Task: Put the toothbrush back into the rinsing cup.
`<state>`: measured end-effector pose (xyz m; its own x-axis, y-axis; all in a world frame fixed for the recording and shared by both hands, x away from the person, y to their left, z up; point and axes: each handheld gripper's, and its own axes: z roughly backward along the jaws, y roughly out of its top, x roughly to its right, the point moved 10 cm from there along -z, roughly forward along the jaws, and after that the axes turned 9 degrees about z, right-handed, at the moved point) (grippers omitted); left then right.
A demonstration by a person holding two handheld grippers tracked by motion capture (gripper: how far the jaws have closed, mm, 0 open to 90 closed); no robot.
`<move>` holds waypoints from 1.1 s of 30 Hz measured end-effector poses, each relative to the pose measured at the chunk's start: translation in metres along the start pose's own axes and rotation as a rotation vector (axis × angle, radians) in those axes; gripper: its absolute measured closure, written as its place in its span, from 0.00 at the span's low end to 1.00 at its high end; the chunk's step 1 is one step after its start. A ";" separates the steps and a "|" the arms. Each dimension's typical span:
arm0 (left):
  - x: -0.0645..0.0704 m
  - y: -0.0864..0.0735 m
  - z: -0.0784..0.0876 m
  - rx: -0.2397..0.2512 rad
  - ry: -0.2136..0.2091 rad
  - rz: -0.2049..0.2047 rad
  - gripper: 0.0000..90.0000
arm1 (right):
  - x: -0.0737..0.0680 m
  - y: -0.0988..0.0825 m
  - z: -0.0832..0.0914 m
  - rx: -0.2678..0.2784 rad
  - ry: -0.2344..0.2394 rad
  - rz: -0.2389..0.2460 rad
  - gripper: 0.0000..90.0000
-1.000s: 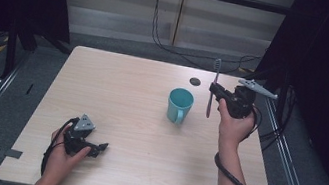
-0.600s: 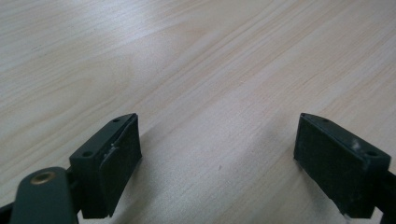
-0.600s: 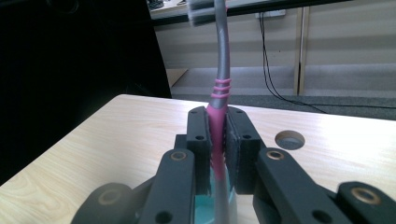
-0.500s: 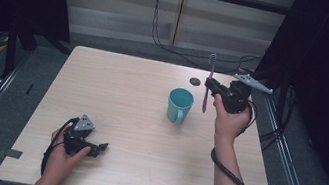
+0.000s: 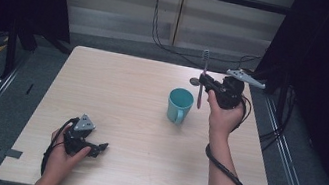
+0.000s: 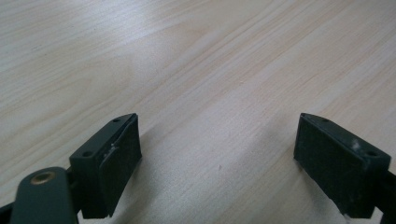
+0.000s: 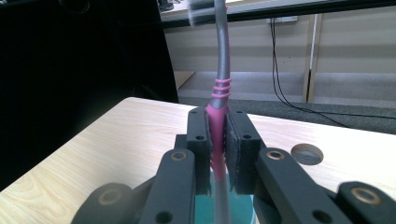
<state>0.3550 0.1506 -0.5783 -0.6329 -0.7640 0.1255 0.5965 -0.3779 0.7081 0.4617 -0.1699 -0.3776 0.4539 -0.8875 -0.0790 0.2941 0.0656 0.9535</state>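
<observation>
My right gripper (image 5: 205,82) is shut on a grey and pink toothbrush (image 5: 202,78), held upright with the bristles on top, just right of and above a teal mug (image 5: 179,104) near the table's back right. In the right gripper view the pads clamp the pink part of the toothbrush (image 7: 218,93), and the mug's rim (image 7: 205,214) shows below the jaws. My left gripper (image 5: 101,148) rests on the table at the front left, held by a hand. Its jaws stand wide apart over bare wood in the left gripper view (image 6: 217,154), with nothing between them.
The light wooden table (image 5: 126,96) has a round cable hole (image 5: 194,82) near its back edge, behind the mug. Cables hang behind the table. Dark curtains and metal rails flank both sides.
My right hand has carried the toothbrush left and toward the table's back, closer over the mug. The left hand and its gripper have stayed put.
</observation>
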 end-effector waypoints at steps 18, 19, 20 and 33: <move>0.000 0.000 0.000 0.003 0.001 0.001 0.16 | -0.015 0.000 -0.021 0.017 0.034 0.015 0.91; 0.000 0.000 0.000 0.001 -0.001 0.000 0.16 | -0.015 0.000 -0.023 0.020 0.031 0.018 0.91; 0.000 0.000 0.000 0.001 -0.001 0.000 0.16 | -0.015 0.000 -0.024 0.021 0.032 0.021 0.91; 0.000 0.000 0.000 0.003 0.001 0.001 0.16 | -0.020 -0.003 -0.036 0.027 0.045 0.033 0.91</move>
<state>0.3552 0.1504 -0.5783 -0.6323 -0.7645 0.1254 0.5955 -0.3761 0.7099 0.4825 -0.1358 -0.3890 0.5006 -0.8636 -0.0597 0.2557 0.0816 0.9633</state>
